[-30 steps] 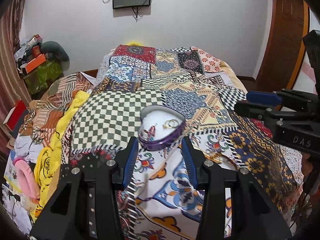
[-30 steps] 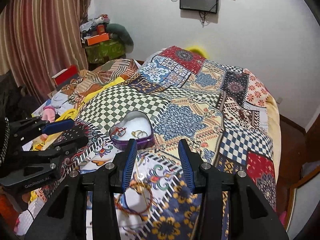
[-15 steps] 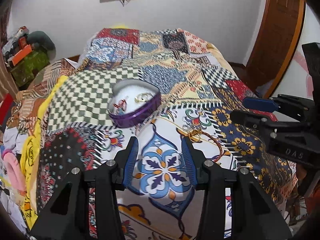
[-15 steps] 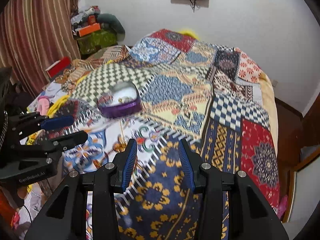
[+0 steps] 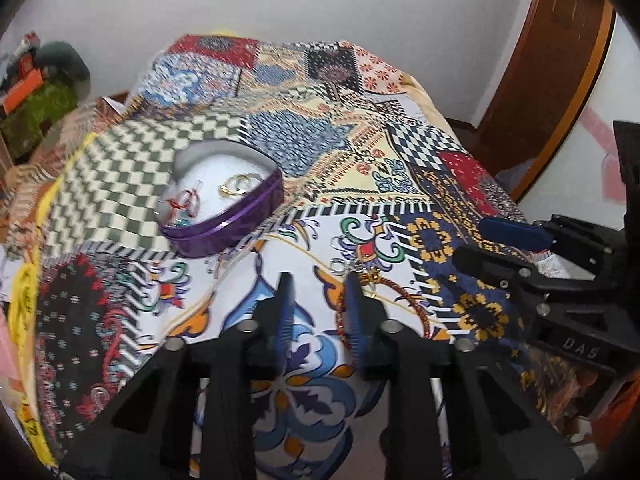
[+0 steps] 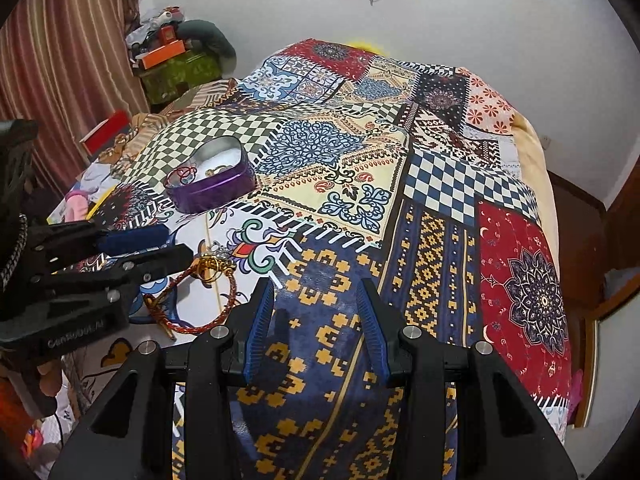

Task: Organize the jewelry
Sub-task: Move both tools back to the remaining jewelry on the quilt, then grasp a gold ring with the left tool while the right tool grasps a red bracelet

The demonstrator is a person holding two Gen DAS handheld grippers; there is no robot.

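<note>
A purple heart-shaped tin point(image 5: 224, 216) point(image 6: 212, 190) lies open on the patchwork bedspread point(image 5: 304, 140), with a gold ring and a red piece on its white lining. Nearer me lie a red braided bracelet point(image 6: 230, 300) point(image 5: 404, 294), a gold tangle point(image 6: 212, 266) point(image 5: 370, 276) and a small silver ring point(image 5: 338, 266). My left gripper point(image 5: 319, 308) point(image 6: 176, 246) hovers just left of that pile. Its jaws are closing, and only printed cloth shows between them. The bracelet's cord runs past its right finger. My right gripper point(image 6: 316, 312) point(image 5: 480, 244) stands open over a blue and yellow patch, with nothing in it.
The bed fills most of both views. Loose clothes and a red box point(image 6: 106, 134) lie along its left side, before a striped curtain point(image 6: 60, 60). A green chest point(image 6: 176, 74) with clutter stands at the far left wall. A wooden door frame point(image 5: 560, 60) is on the right.
Both grippers have sunk and tipped down toward the near end of the bed, so the tin now sits further off. The loose bracelet pile has come into view. The left jaws have narrowed.
</note>
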